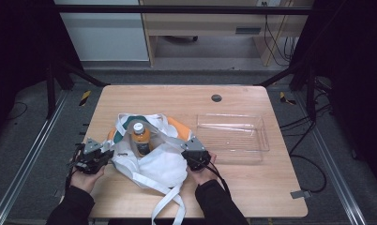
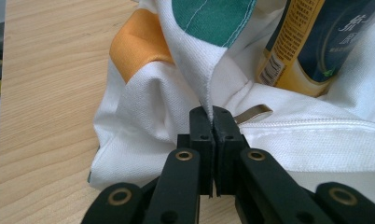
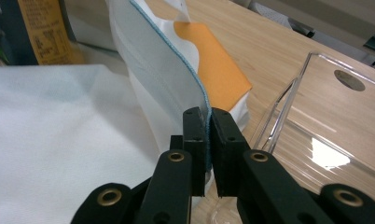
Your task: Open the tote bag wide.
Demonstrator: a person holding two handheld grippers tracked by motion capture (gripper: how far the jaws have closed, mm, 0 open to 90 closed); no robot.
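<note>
white cloth of the tote bag (image 1: pixel 154 161) is pinched at its rim on both sides: the left gripper (image 2: pixel 212 116) and right gripper (image 3: pixel 208 119) each clamp a fold between closed jaws. inside the open bag a bottle (image 1: pixel 140 137) stands upright; farther right, a clear tray (image 1: pixel 233 132) sits on the wooden table (image 1: pixel 186 98).

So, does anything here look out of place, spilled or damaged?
Nothing stands out. The bottle stands upright inside the cloth bag, its cap on, nothing spilled. The left gripper and the right gripper each pinch the bag's rim. The clear tray lies flat beside it.
</note>
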